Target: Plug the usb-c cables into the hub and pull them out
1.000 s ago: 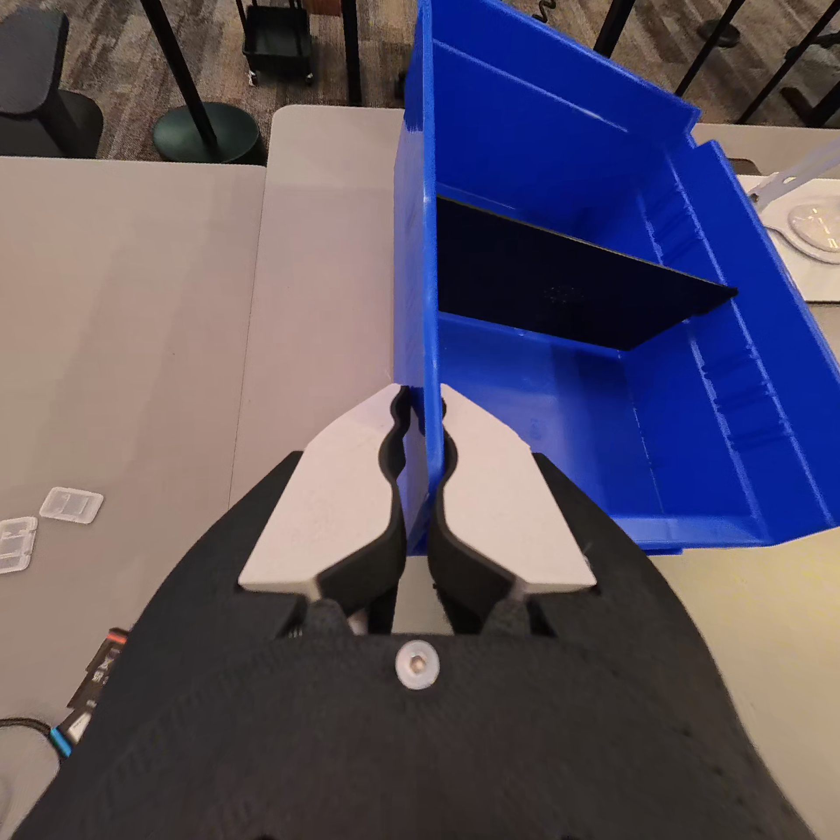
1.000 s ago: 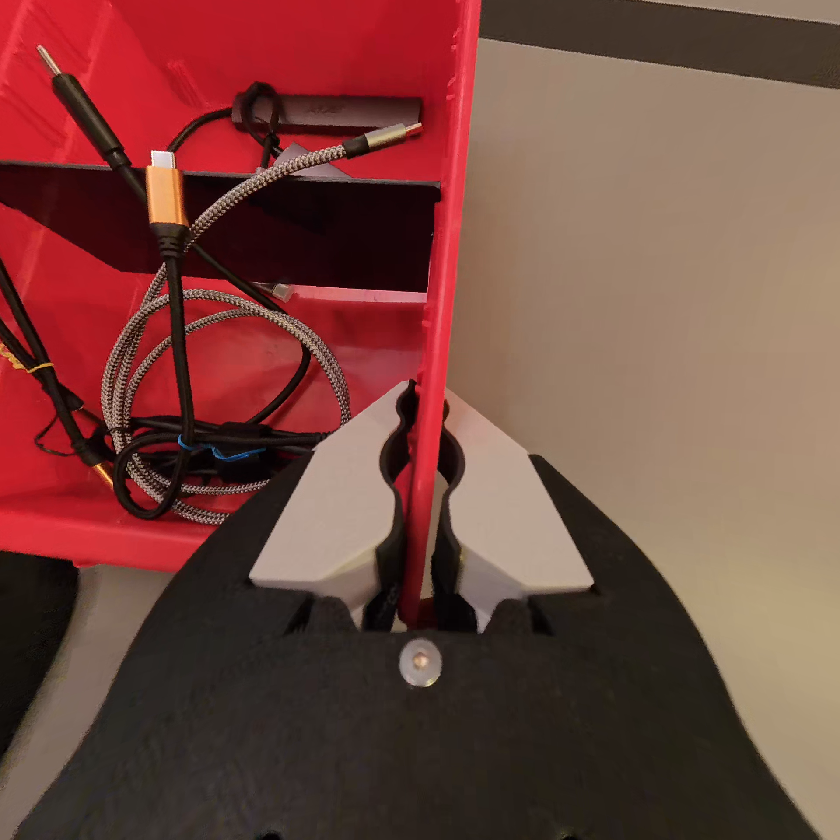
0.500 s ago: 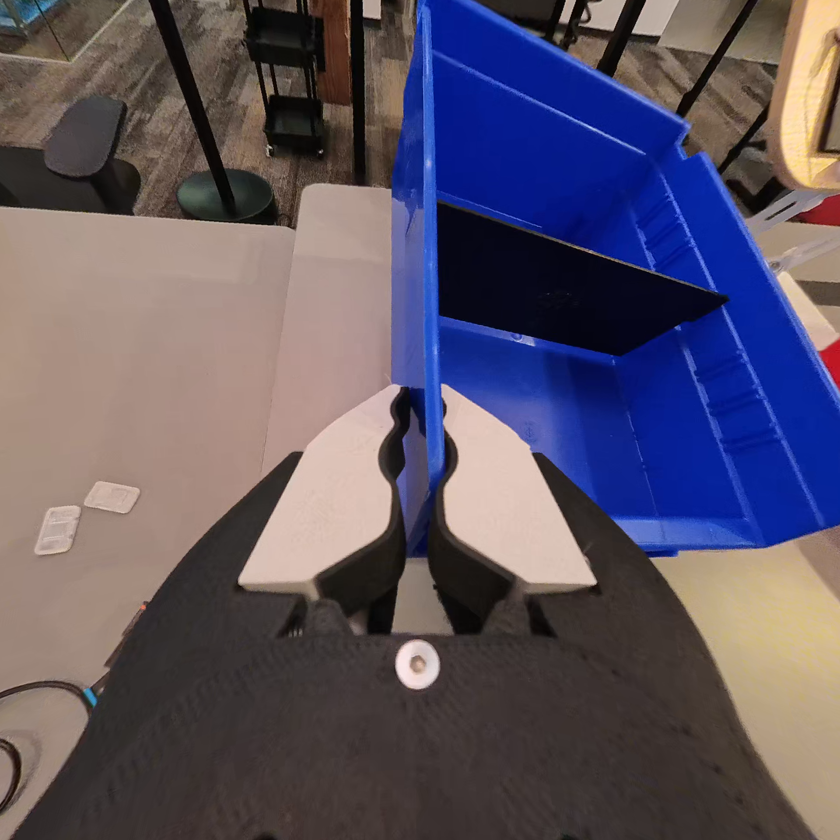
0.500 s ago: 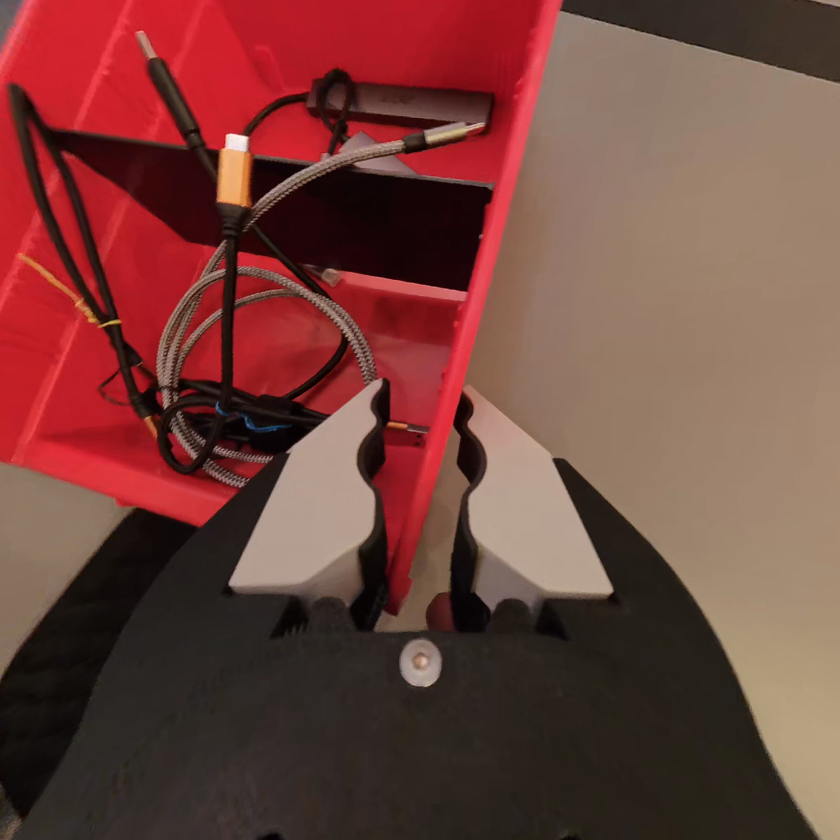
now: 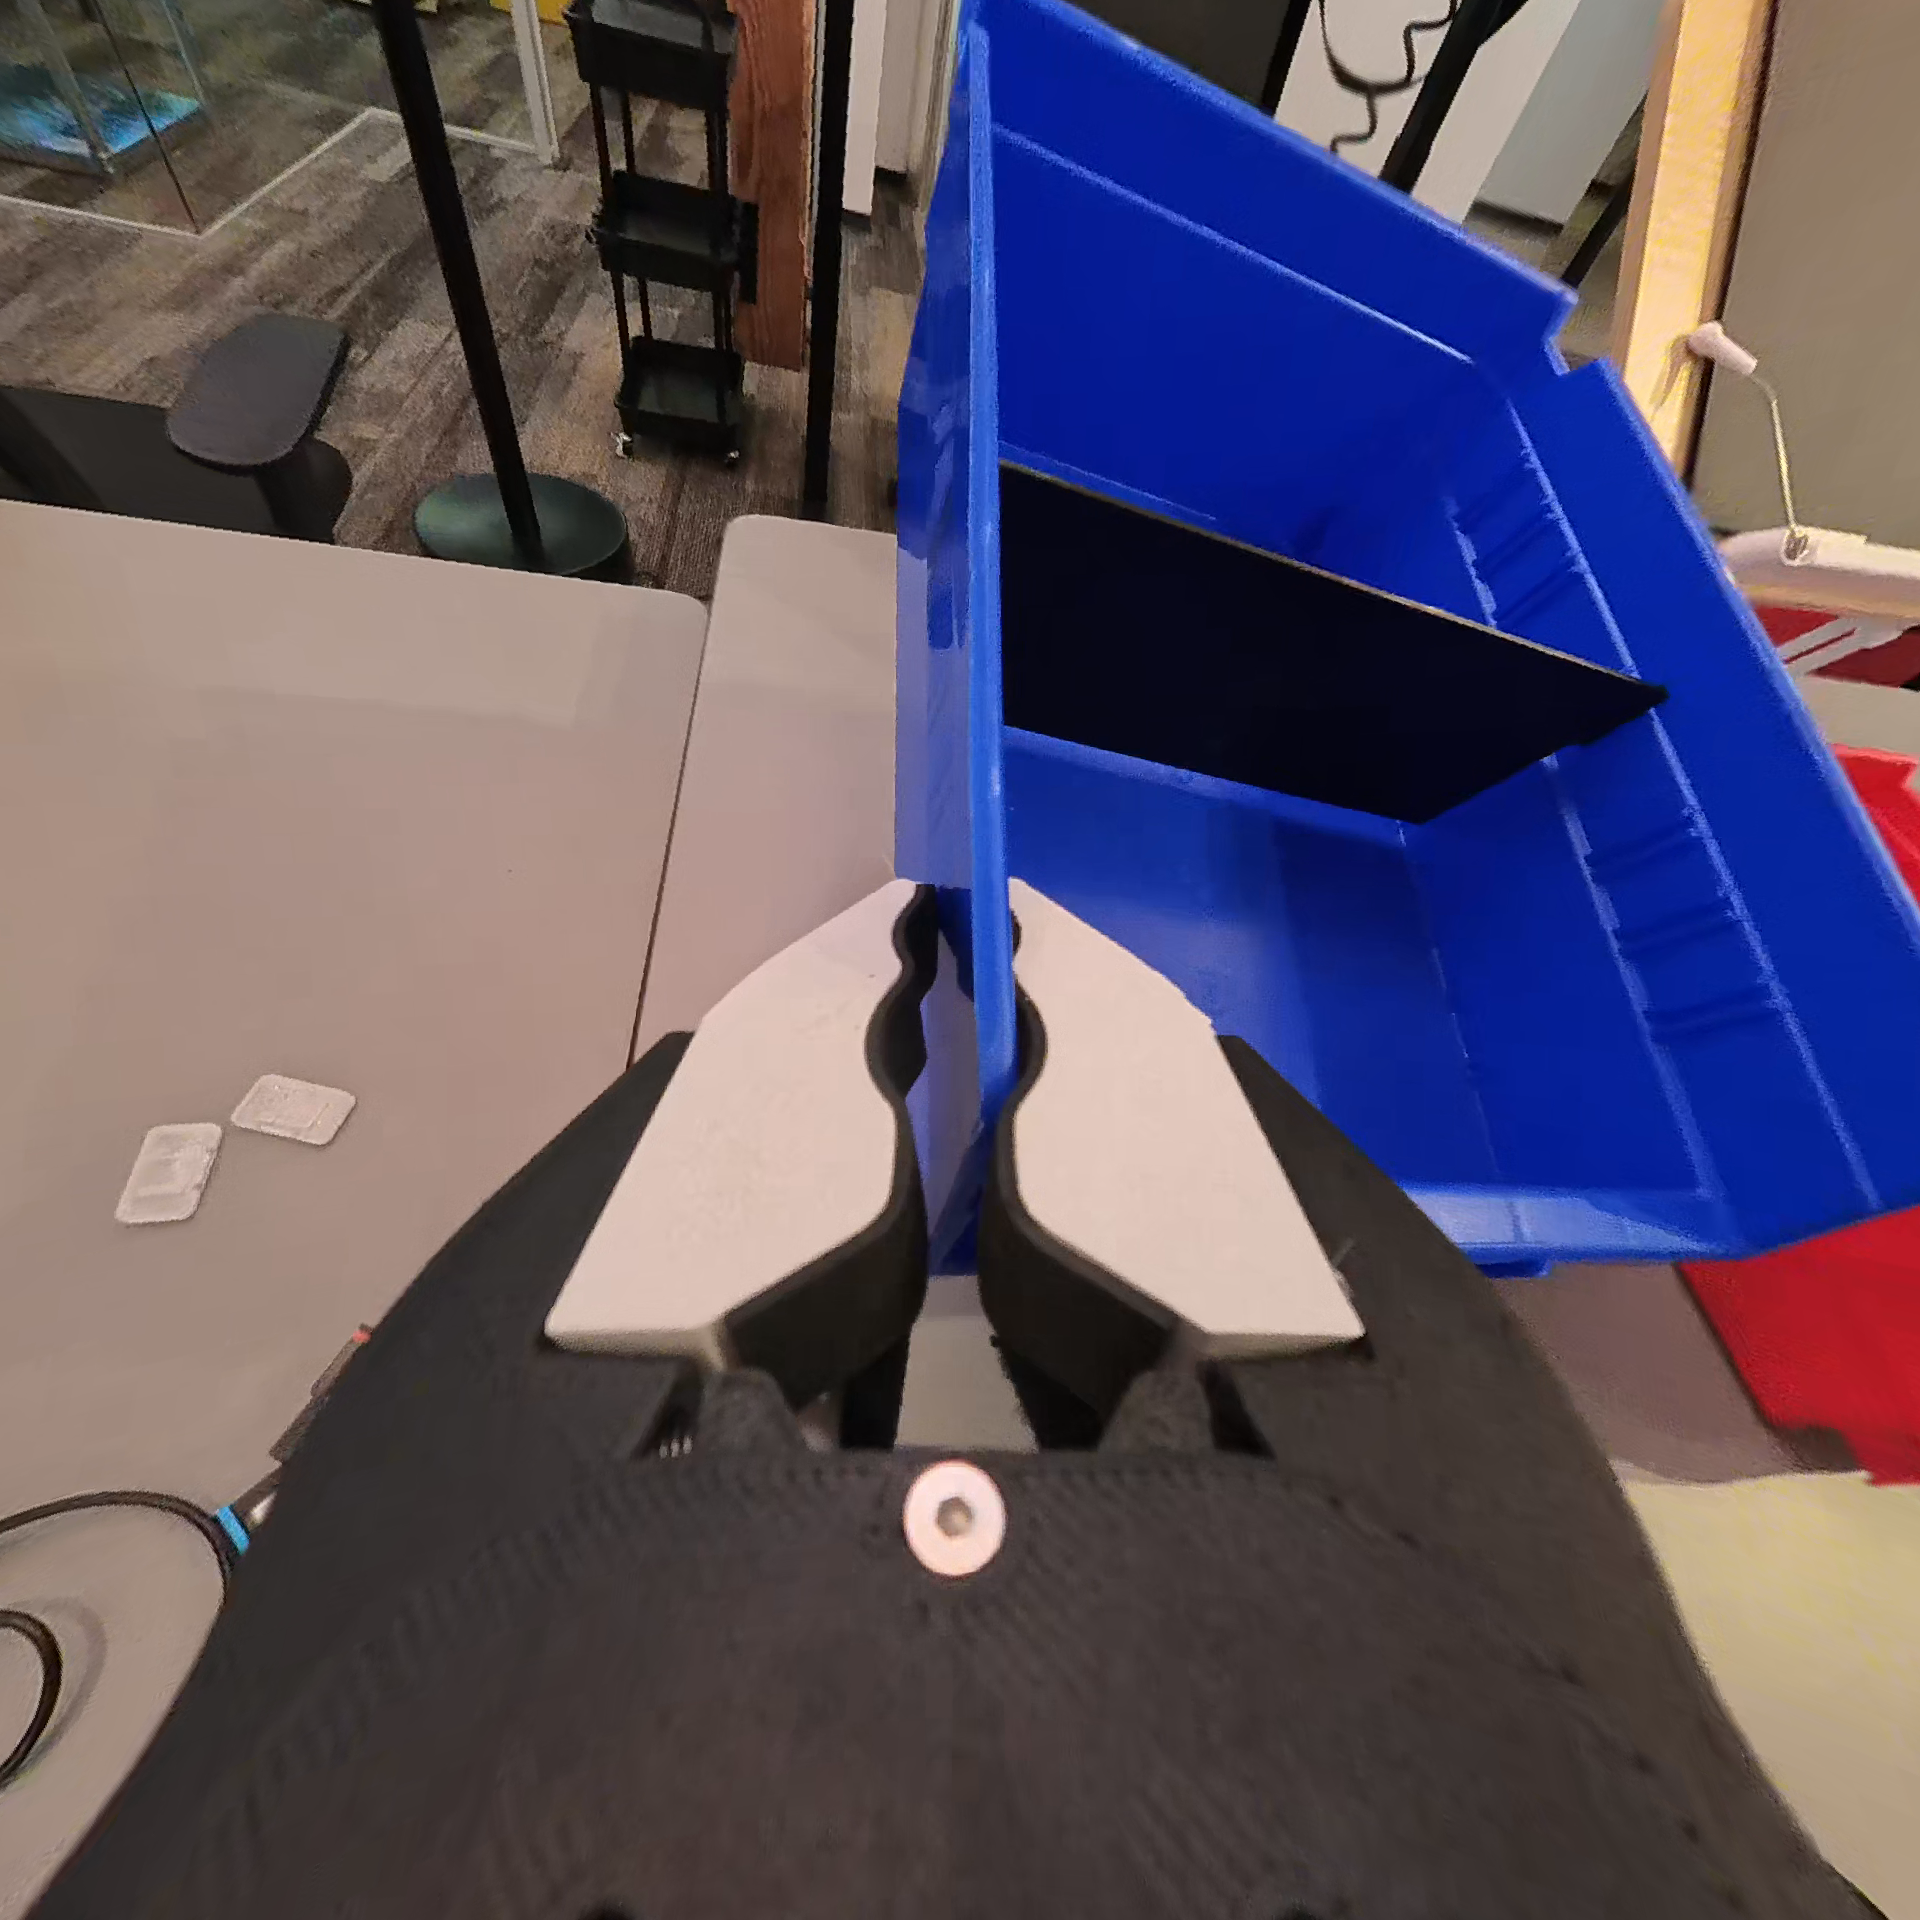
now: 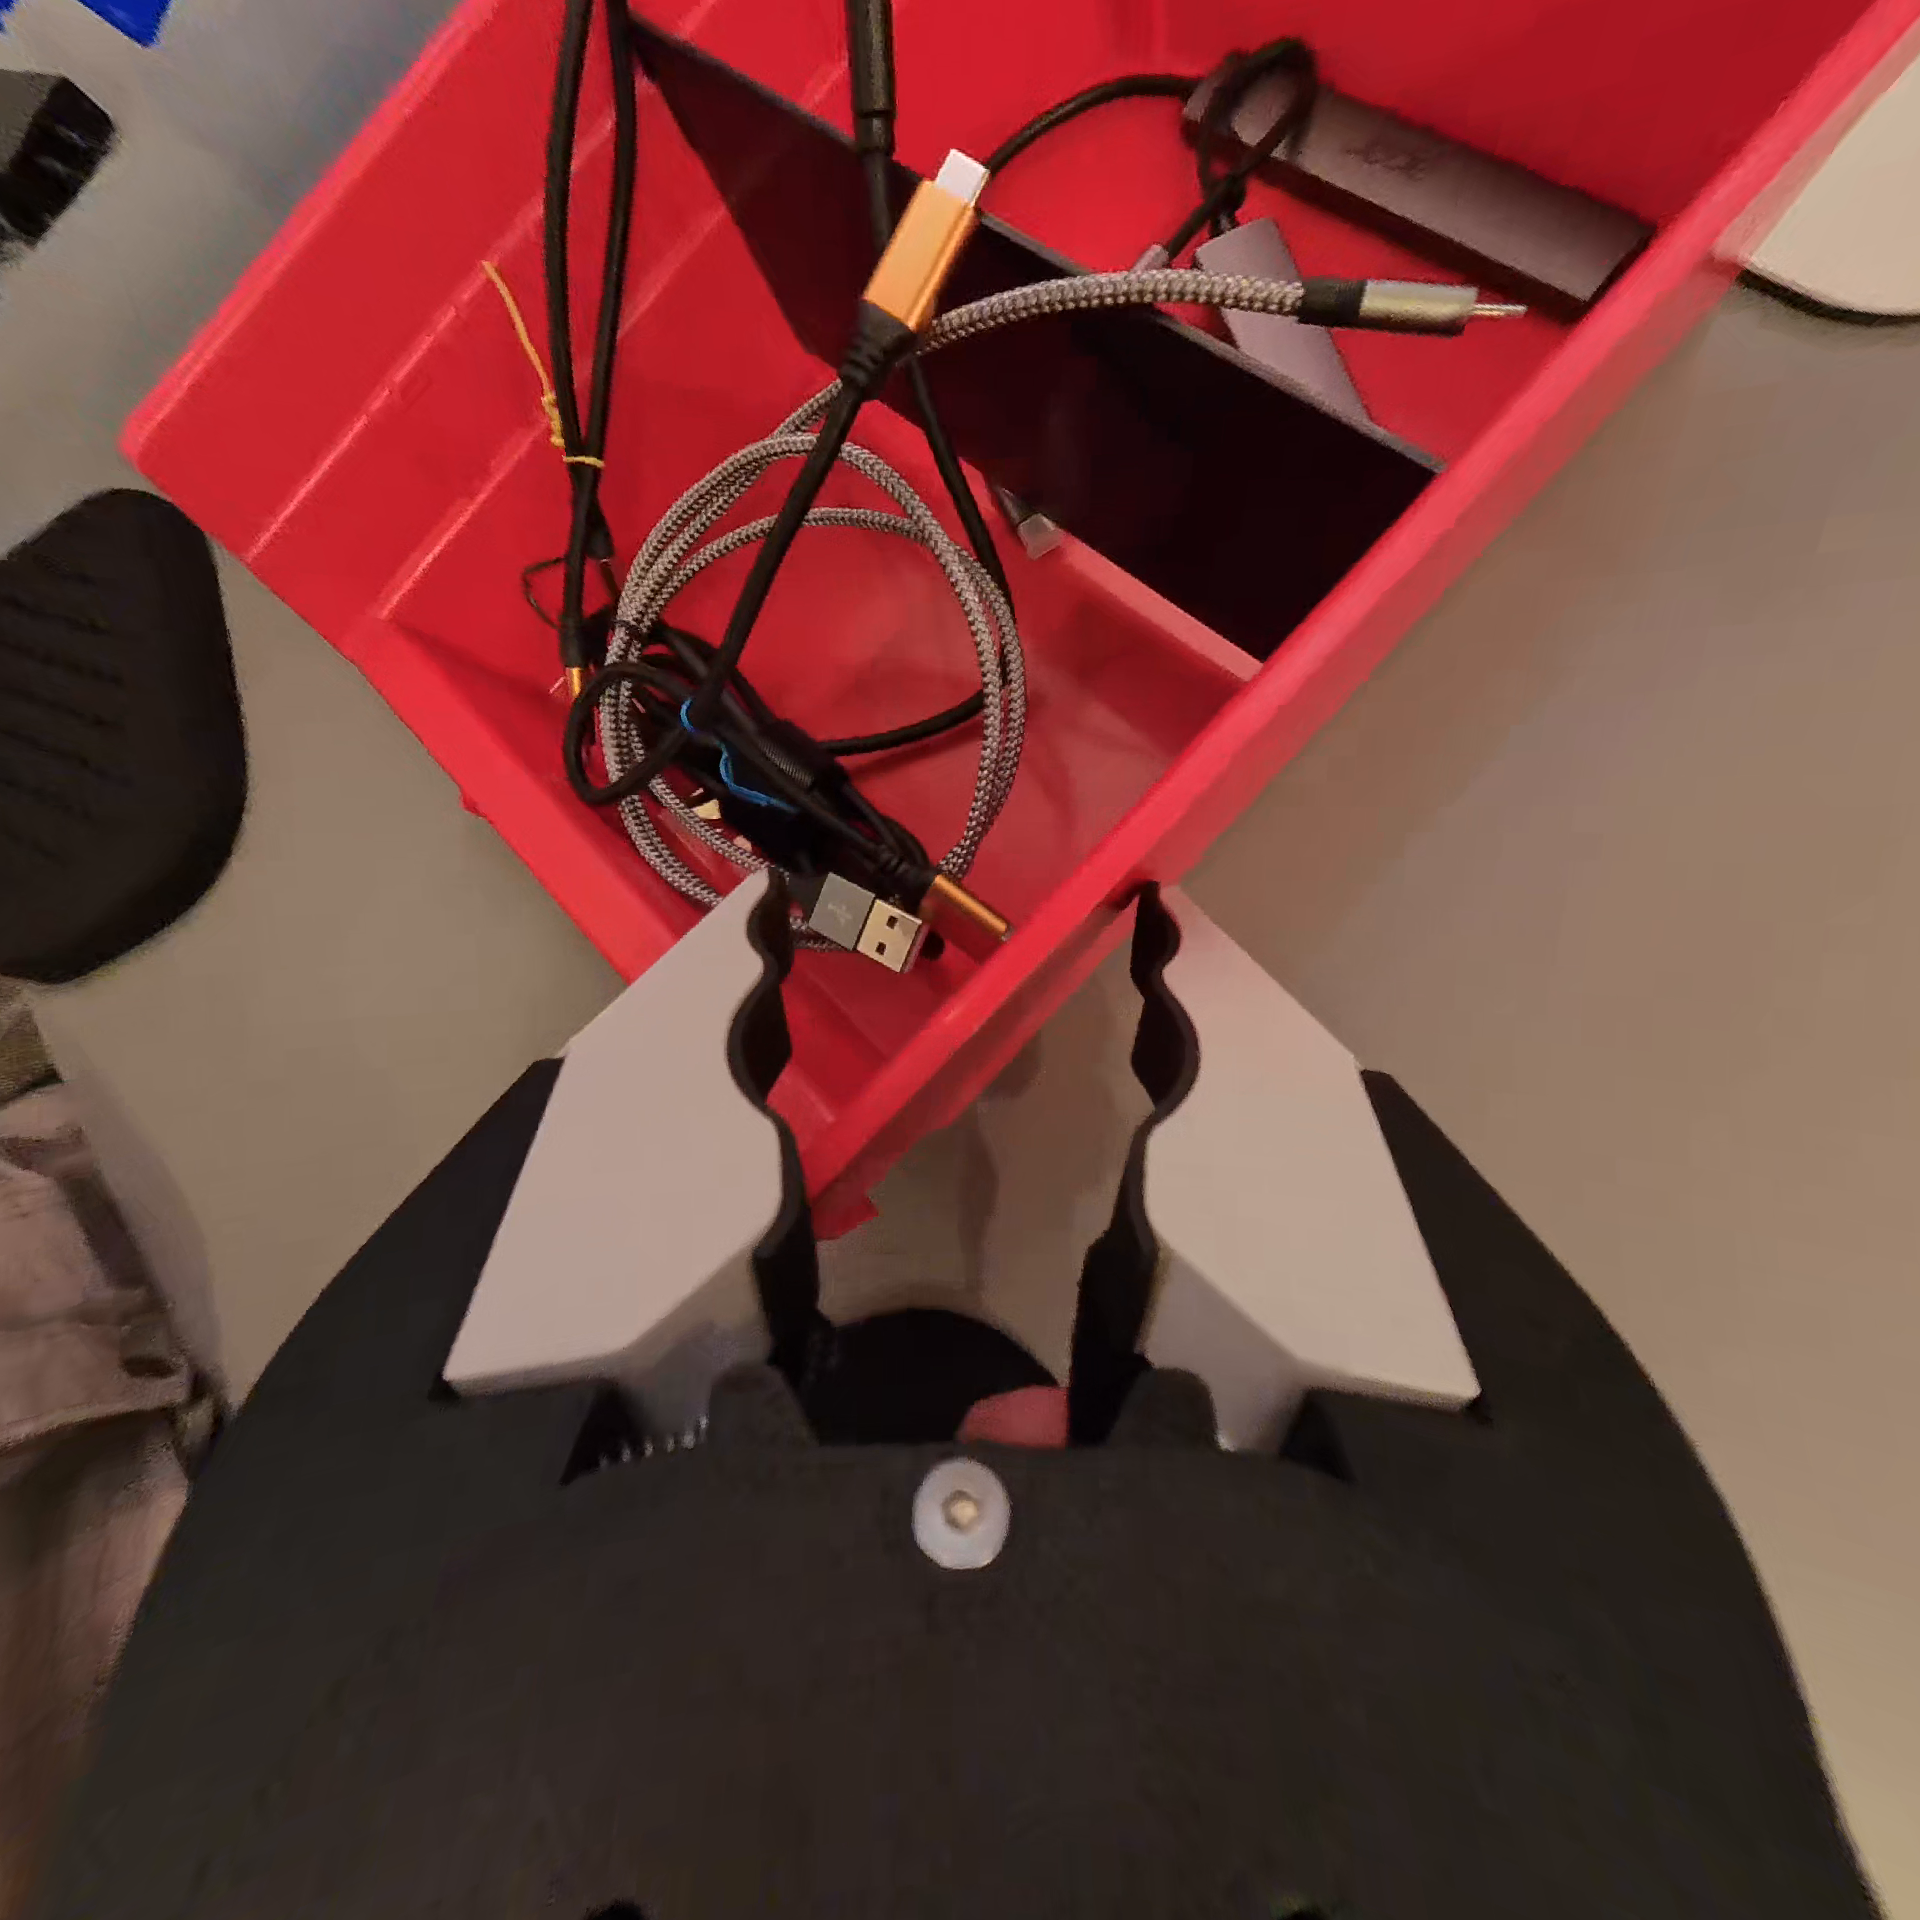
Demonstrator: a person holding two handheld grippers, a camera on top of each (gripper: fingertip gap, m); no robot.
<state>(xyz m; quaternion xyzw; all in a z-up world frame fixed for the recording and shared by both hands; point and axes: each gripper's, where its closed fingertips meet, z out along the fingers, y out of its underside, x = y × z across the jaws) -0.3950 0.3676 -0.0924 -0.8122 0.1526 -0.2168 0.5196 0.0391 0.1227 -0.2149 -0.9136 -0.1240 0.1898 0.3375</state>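
Left claw [image 5: 966, 935] clamped on side wall of blue bin [image 5: 1351, 987], bin lifted and tilted above table [image 5: 312, 831]. Right claw [image 6: 956, 935] spread wide, astride near corner of red bin [image 6: 1299, 727], gripping nothing. Cables [image 6: 810, 675] coiled in near compartment; hub [image 6: 1455, 197] behind black divider [image 6: 1143, 436], in far compartment.

An office or lab workspace.
Grey tables [image 5: 312, 831] stand on wood-pattern flooring [image 5: 260, 260], with a black rolling cart [image 5: 681, 312], glass partitions [image 5: 156, 94] and stand poles [image 5: 457, 281] behind.
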